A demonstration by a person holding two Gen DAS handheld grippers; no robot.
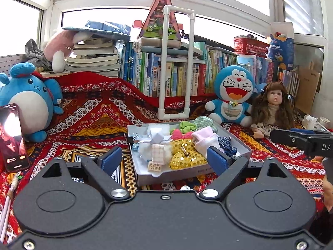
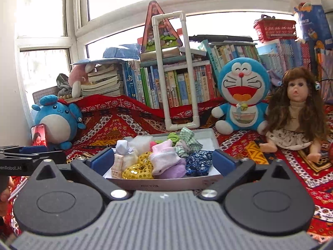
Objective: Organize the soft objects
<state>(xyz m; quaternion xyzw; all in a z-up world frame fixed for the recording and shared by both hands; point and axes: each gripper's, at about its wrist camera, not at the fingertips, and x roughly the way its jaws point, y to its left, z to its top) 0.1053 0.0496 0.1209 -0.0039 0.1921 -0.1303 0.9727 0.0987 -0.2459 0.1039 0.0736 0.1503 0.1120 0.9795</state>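
- Grey tray (image 2: 212, 138) sits mid-cloth, packed with soft items; no bare floor shows inside it.
- Patterned cloth (image 1: 93, 120) left of the tray lies open as far as the round blue plush (image 1: 29, 102) and the propped phone (image 1: 13, 137).
- White pipe frame (image 2: 177, 73) stands upright just behind the tray, blocking the far side.
- Doraemon plush (image 2: 242, 98) and doll (image 2: 295, 112) crowd the right rear.
- Right tool (image 1: 301, 138) enters beside the tray's right edge.
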